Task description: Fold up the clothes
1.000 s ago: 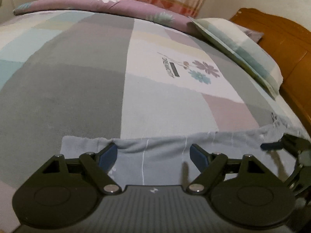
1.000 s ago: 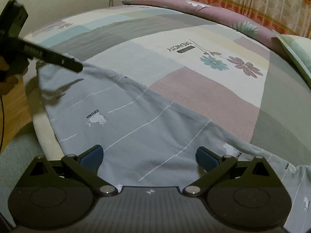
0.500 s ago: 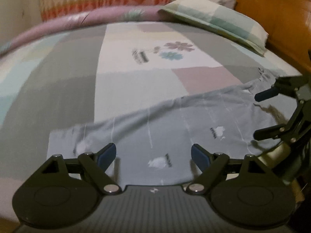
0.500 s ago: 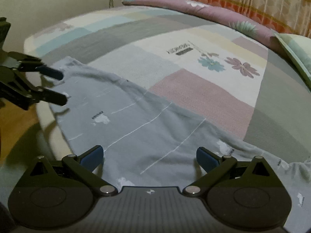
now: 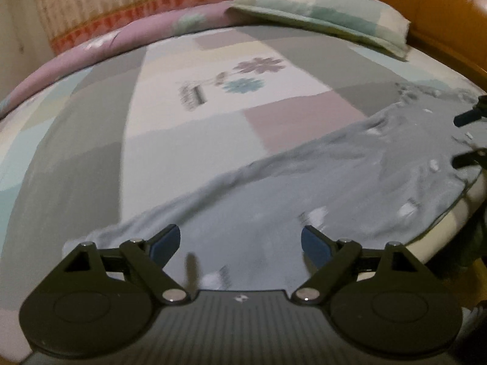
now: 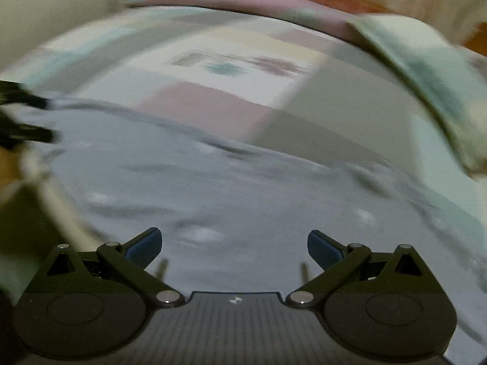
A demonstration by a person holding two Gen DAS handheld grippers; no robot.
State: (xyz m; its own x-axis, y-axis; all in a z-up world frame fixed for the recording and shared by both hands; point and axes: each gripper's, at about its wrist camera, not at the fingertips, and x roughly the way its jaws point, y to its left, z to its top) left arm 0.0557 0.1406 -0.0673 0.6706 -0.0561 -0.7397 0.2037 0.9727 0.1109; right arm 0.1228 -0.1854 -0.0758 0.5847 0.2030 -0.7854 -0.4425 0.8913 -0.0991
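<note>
Garment: a grey garment (image 5: 304, 194) lies spread along the lower and right part of the frame, on the near edge of the bed (image 5: 91, 140).
Left gripper (image 5: 240, 241): jaws spread wide, nothing pinched, cloth beneath.
Right gripper (image 6: 234, 245): jaws spread, empty, over the blurred garment.
Pillow (image 5: 322, 15): upper right.

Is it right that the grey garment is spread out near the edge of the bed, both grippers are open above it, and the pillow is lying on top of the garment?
Not quite. The pillow lies at the head of the bed by the wooden headboard, well apart from the grey garment, as the left wrist view shows. The rest holds: the garment is spread near the bed's edge, with the left gripper and the right gripper open above it.
</note>
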